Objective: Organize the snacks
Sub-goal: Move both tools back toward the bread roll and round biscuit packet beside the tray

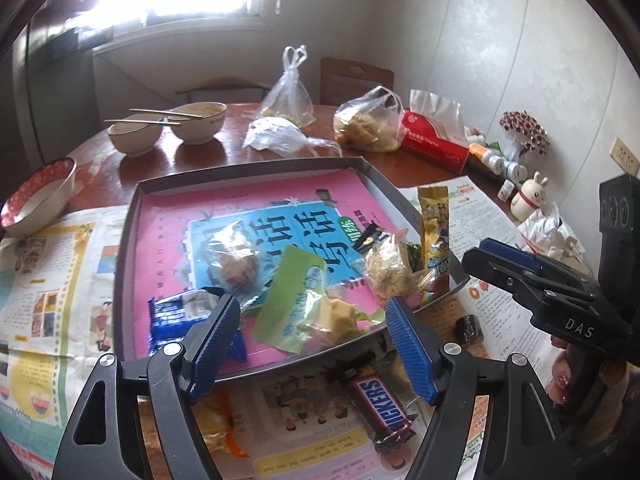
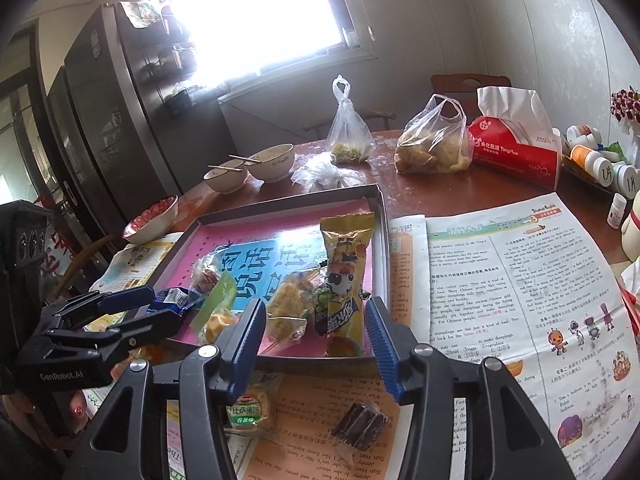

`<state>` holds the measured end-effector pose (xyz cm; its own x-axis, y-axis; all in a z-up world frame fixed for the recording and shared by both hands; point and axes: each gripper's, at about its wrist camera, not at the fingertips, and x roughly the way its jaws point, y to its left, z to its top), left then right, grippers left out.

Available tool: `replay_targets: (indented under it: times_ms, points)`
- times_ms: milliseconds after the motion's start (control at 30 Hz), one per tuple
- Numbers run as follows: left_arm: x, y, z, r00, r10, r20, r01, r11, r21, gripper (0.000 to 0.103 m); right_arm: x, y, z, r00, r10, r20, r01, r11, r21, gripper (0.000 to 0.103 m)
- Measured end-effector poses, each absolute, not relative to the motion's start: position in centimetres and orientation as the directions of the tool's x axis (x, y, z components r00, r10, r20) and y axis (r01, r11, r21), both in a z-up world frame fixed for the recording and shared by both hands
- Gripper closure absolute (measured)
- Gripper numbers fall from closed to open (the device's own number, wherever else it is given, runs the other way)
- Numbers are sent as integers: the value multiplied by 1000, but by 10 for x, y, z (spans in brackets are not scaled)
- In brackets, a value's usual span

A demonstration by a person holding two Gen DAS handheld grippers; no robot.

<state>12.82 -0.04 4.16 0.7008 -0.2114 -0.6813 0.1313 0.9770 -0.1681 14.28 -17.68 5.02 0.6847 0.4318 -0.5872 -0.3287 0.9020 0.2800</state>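
Item: Snickers bar [image 1: 381, 407], on newspaper outside the tray [image 1: 256, 170]. Lies at 6 o'clock from your left gripper [image 1: 316, 312], long axis 11-to-5. Both grippers, right gripper [image 2: 316, 320] included, gape empty; left is nearer.

Counted beyond the jaws: one tray [image 1: 132, 216] holding six wrapped snacks [image 1: 434, 220], three bowls [image 1: 200, 122], two pairs of chopsticks [image 1: 144, 122], three plastic bags [image 1: 366, 120], one tissue pack [image 1: 434, 144]; below the jaws, one Snickers bar [image 1: 380, 404].

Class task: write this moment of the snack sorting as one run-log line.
left claw: open, empty | right claw: open, empty | tray: several snacks inside | Snickers bar: outside, on newspaper
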Motion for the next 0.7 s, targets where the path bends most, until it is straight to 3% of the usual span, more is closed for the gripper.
replay_targets:
  times_ms: [700]
  points:
    - [95, 57, 57, 753, -127, -646, 5, 982, -188, 25, 128, -170, 63, 695, 452, -559, -365, 892, 268, 41]
